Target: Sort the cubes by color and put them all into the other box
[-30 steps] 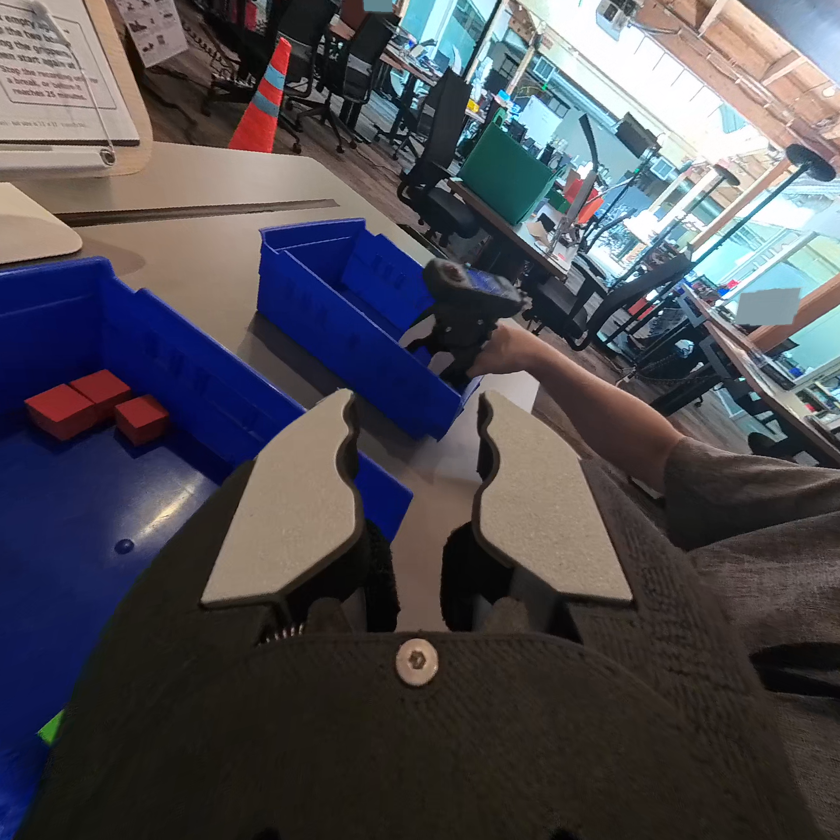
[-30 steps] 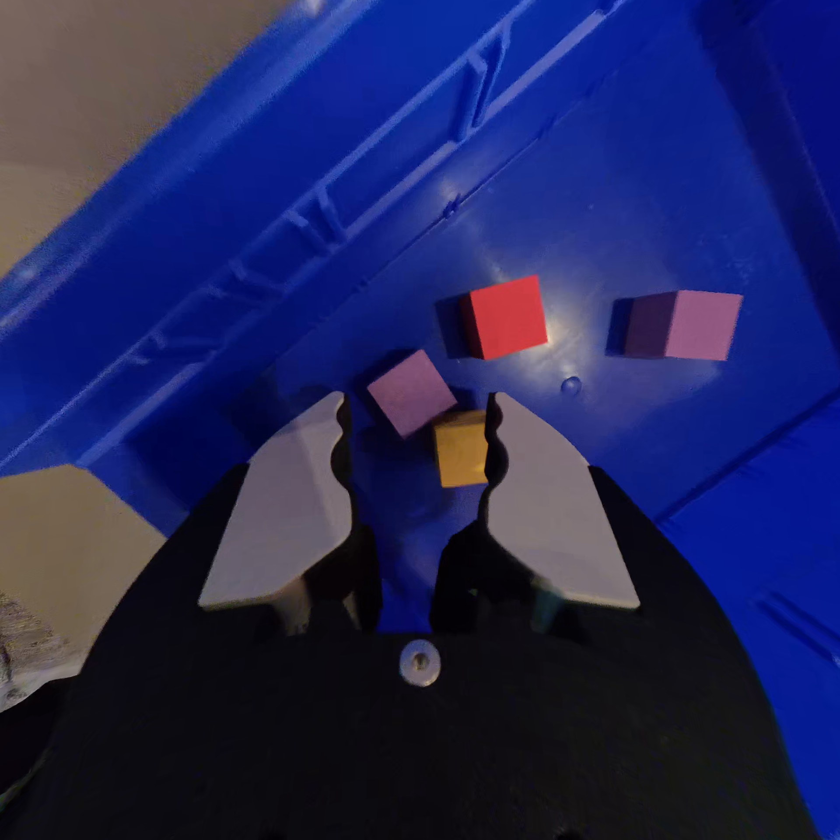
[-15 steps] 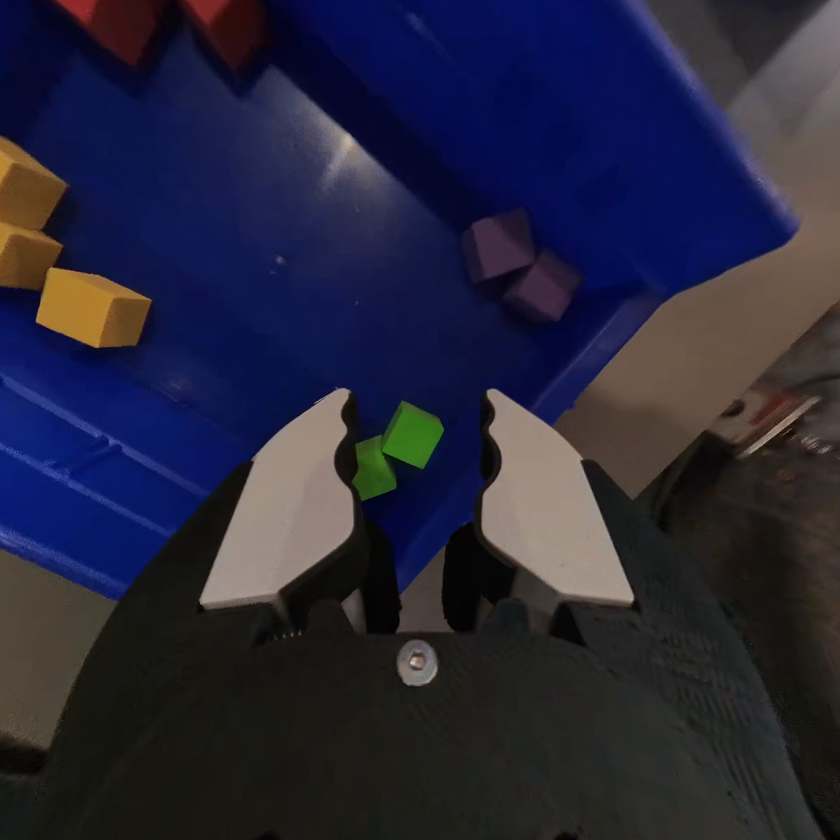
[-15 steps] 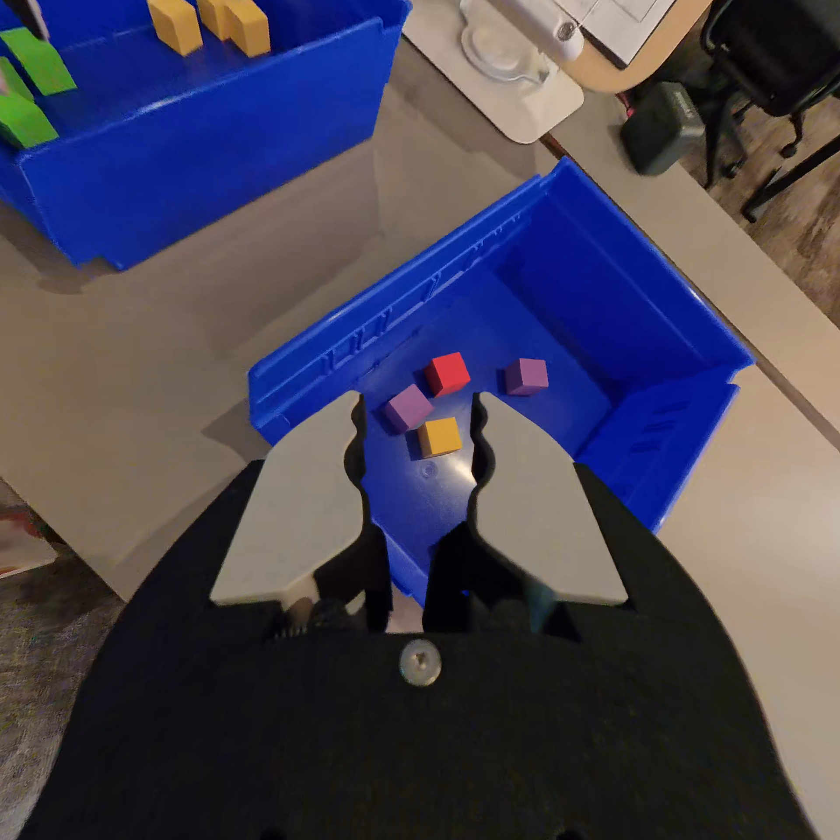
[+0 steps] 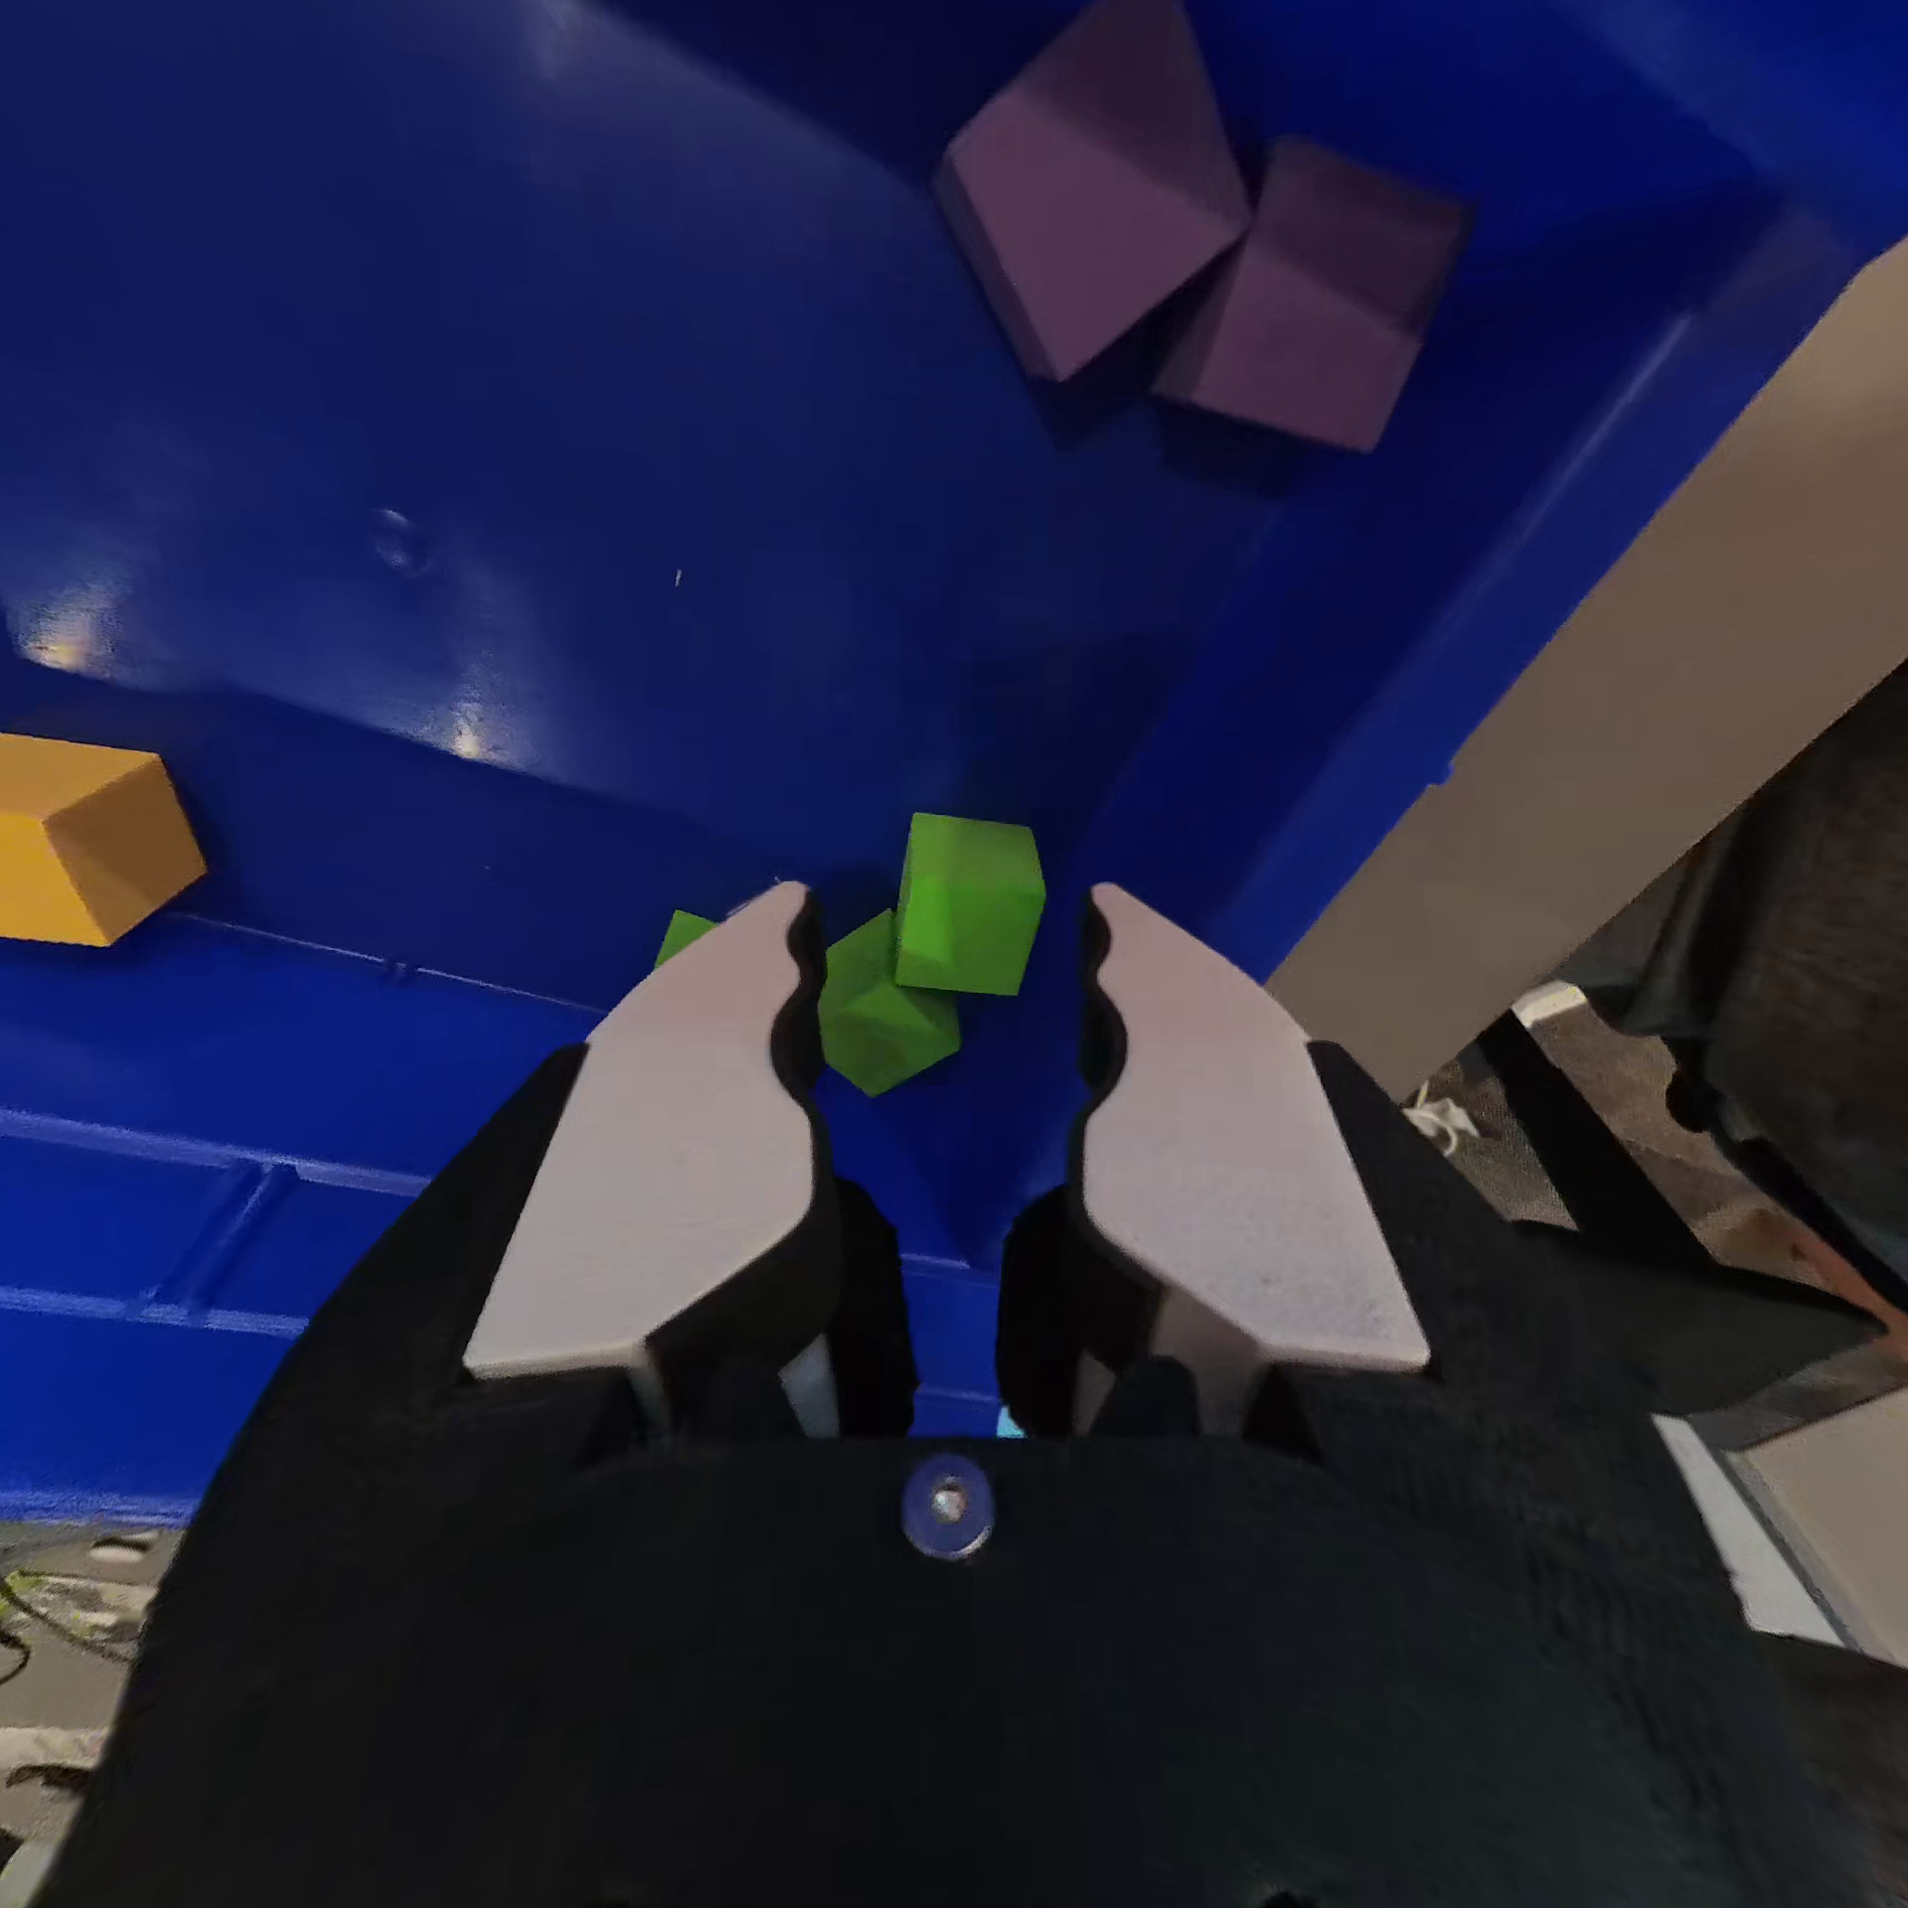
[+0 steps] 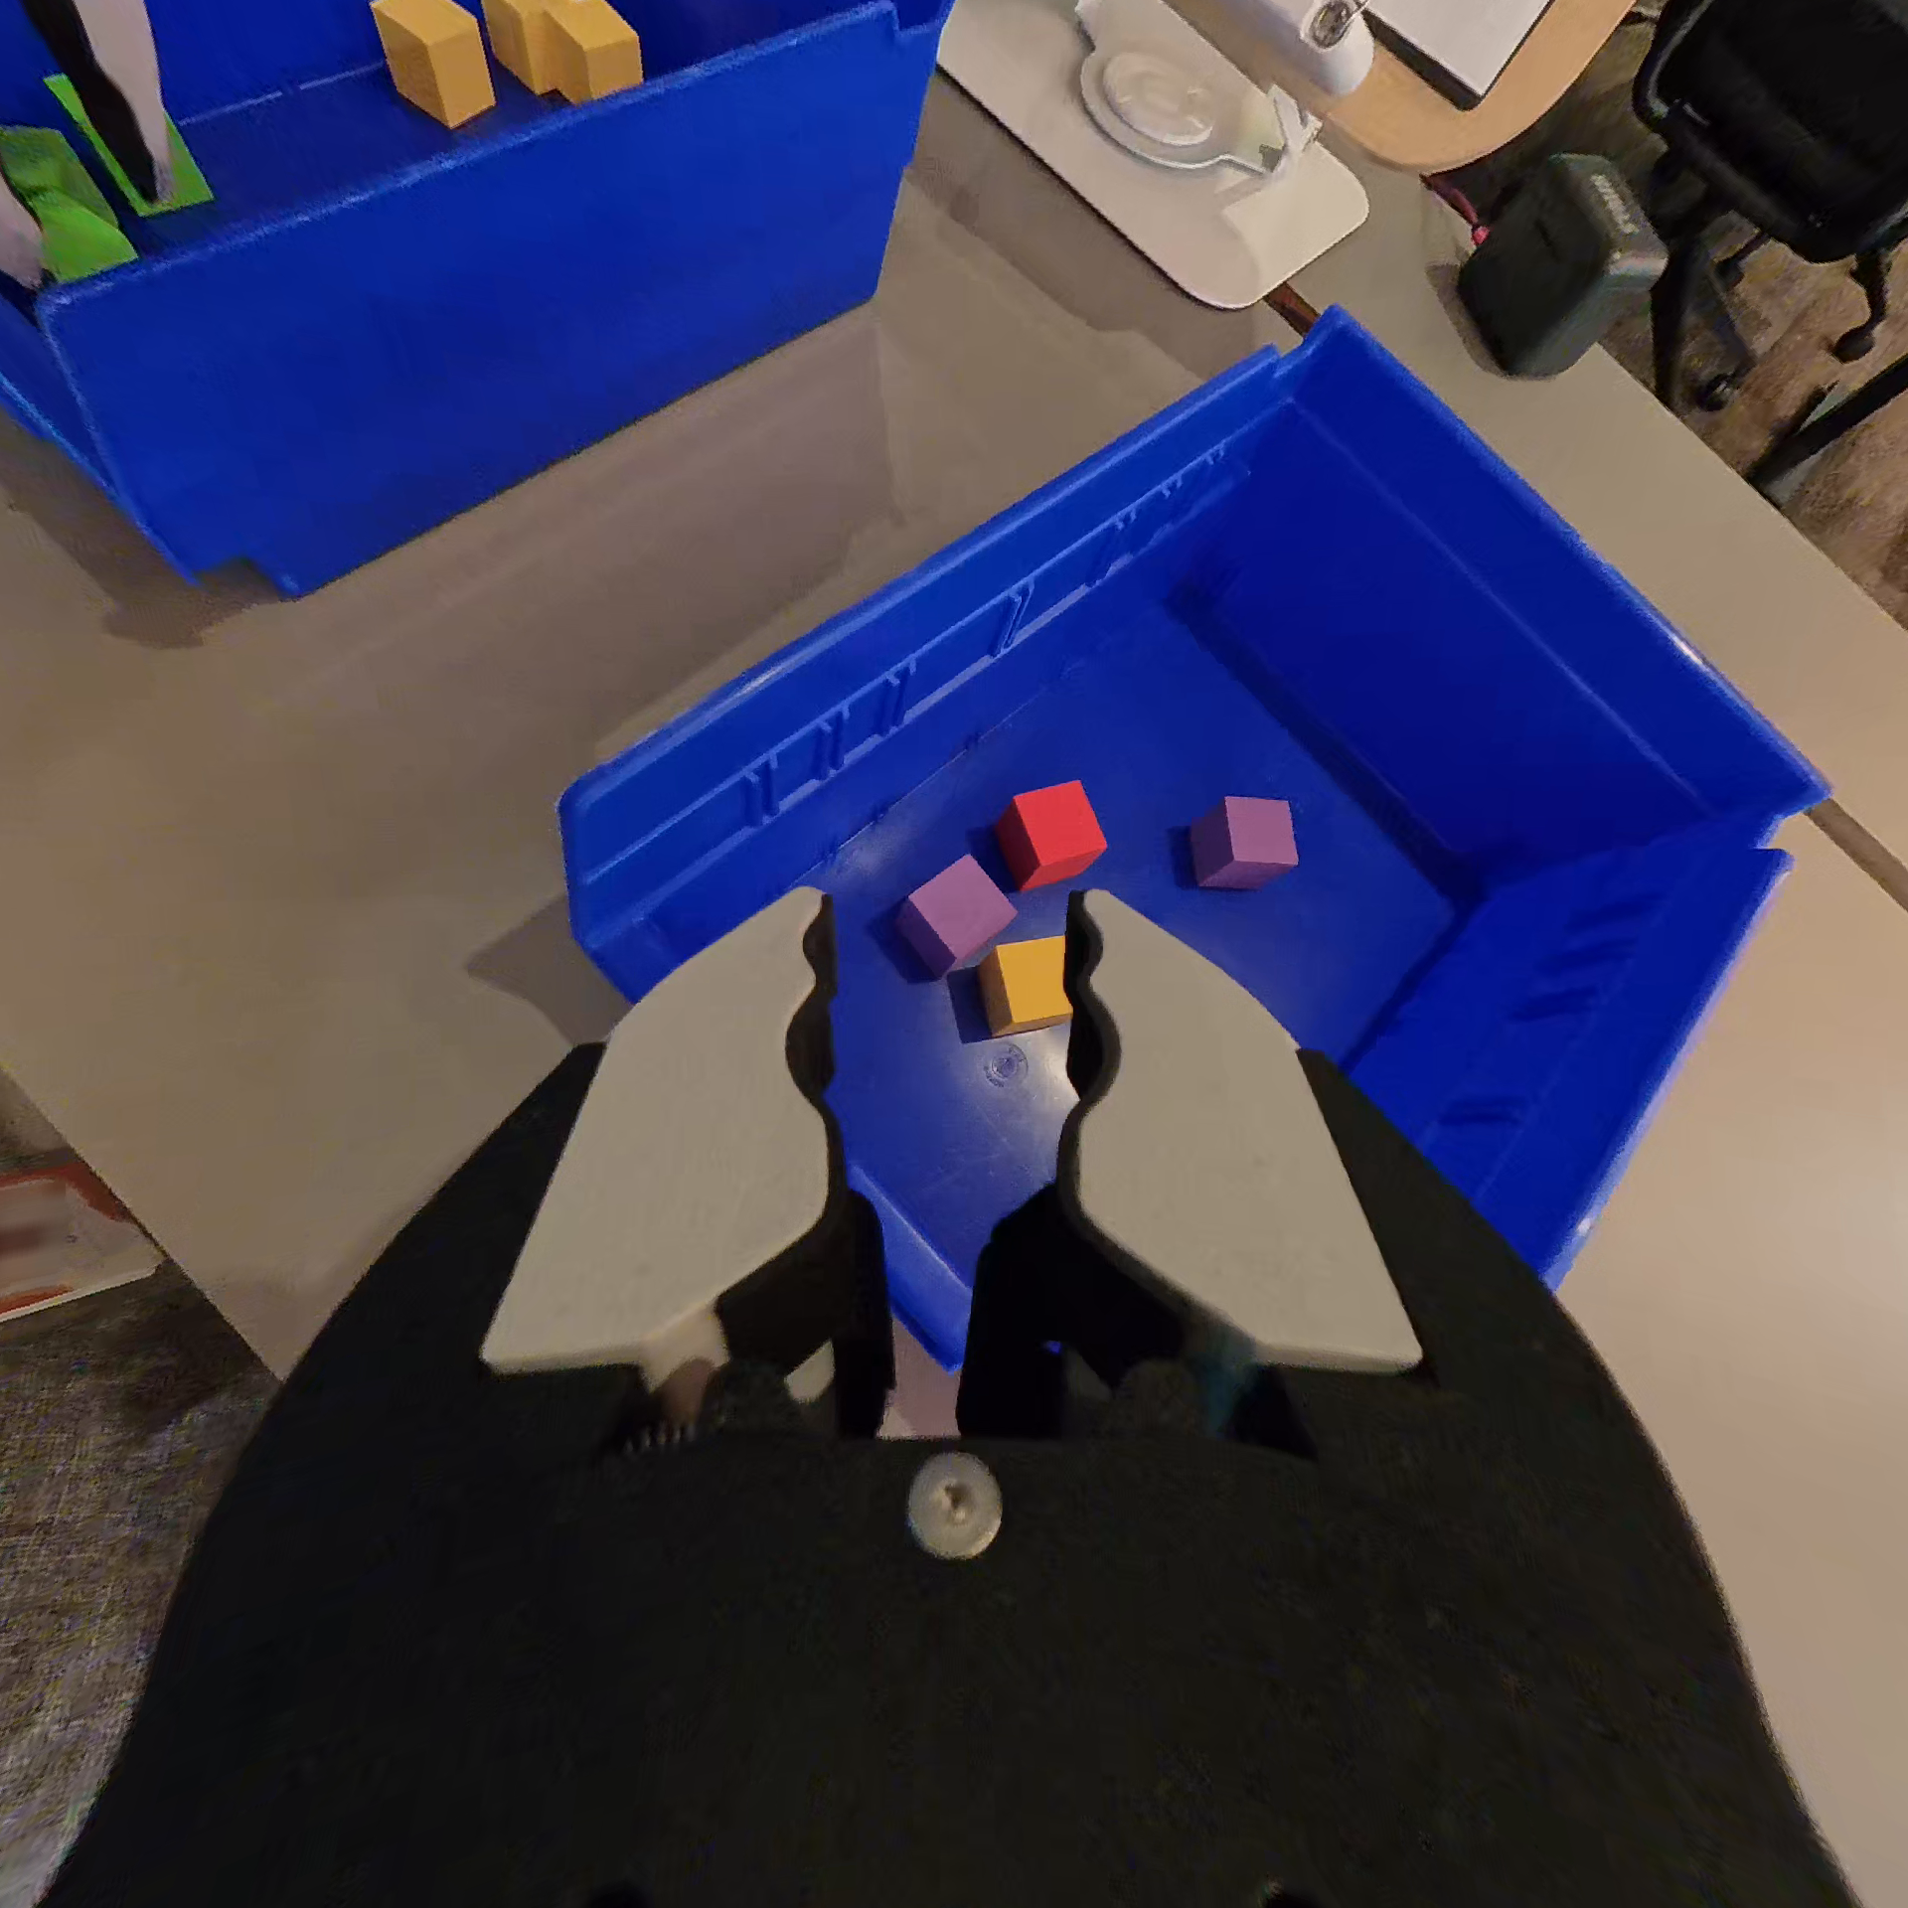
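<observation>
Since half a second earlier, our left gripper (image 5: 945,909) had dropped much deeper into the large blue bin (image 5: 434,434), so the green cubes (image 5: 965,903) that had looked small between the tips now filled the gap and stood just ahead of them. Its jaws were spread wide and held nothing. One green cube lay tilted against the inner edge of our left finger (image 5: 702,1084), a second sat just beyond it, and a sliver of a third showed behind that finger's tip. The two purple cubes (image 5: 1094,207), touching each other near the bin's corner, had grown large at the top of the view, and only one yellow cube (image 5: 93,841) remained at the left edge, where three had shown before. The red cubes had slipped out of sight.

Our right gripper (image 6: 948,900) had barely moved. It hovered above the smaller blue bin (image 6: 1549,661) on the grey table (image 6: 310,826), its jaws parted and empty as before. Below the tips lay a yellow cube (image 6: 1022,986) touching a purple cube (image 6: 955,914), a red cube (image 6: 1051,834) just past them, and another purple cube (image 6: 1242,841) set apart to the right. In that view the large bin stood at upper left with the other gripper's fingers (image 6: 134,114) down among the green cubes.
</observation>
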Available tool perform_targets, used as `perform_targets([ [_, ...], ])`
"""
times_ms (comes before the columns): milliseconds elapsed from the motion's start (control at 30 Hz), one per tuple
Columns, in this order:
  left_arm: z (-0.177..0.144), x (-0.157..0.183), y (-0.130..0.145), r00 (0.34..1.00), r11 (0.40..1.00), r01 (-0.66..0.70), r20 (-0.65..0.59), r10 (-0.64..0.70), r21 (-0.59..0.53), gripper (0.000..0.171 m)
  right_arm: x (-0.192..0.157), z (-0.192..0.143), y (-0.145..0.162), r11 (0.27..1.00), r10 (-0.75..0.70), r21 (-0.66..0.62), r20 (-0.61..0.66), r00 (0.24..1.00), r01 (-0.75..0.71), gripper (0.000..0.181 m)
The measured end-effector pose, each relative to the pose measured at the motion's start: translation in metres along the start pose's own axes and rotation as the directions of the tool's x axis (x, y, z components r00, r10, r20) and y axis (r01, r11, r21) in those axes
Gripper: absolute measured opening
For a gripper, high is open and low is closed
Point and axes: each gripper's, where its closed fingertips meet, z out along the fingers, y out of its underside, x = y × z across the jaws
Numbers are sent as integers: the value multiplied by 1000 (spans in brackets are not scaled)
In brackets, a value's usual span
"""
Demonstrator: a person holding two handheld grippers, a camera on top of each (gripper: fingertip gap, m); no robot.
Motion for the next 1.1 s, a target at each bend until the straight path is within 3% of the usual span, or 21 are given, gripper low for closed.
perform_targets([
  [133, 10, -2, 7, 1000, 998, 7, -16, -8, -58, 43, 0, -3, -3, 1000, -4, 12, -10, 1000, 4, 42],
  [267, 12, 6, 6, 996, 998, 7, -92, -12, -56, 29, -3, -2, -5, 1000, -15, 14, -11, 1000, 15, 41],
  [333, 11, 0, 6, 997, 999, 31, -65, -34, -45, 28, -5, -3, -8, 1000, -25, 17, -15, 1000, 25, 41],
  [400, 7, -6, 3, 996, 998, 65, -59, -65, 0, 28, -8, -3, -11, 999, -34, 24, -16, 999, 34, 40],
  [533, -20, -4, -19, 964, 954, 189, -229, -135, 233, 28, -19, -5, -22, 996, -65, 57, -10, 998, 65, 39],
  [600, -49, 4, -38, 903, 868, 295, -412, -117, 399, 28, -32, -5, -36, 987, -111, 121, 6, 994, 109, 39],
  [667, -90, 15, -55, 805, 728, 412, -594, -10, 547, 28, -58, -3, -55, 961, -181, 223, 48, 982, 166, 39],
  [733, -131, 29, -63, 669, 593, 525, -727, 155, 610, 27, -87, 2, -74, 918, -286, 303, 54, 957, 257, 41],
  [767, -146, 38, -65, 602, 554, 564, -764, 232, 612, 27, -99, 5, -84, 891, -340, 333, 35, 940, 310, 42],
  [900, -166, 73, -73, 434, 552, 602, -816, 381, 577, 28, -138, 13, -123, 787, -487, 409, -46, 872, 462, 42],
  [1100, -166, 99, -84, 416, 577, 569, -810, 414, 586, 28, -167, 12, -151, 724, -567, 444, -52, 822, 527, 35],
])
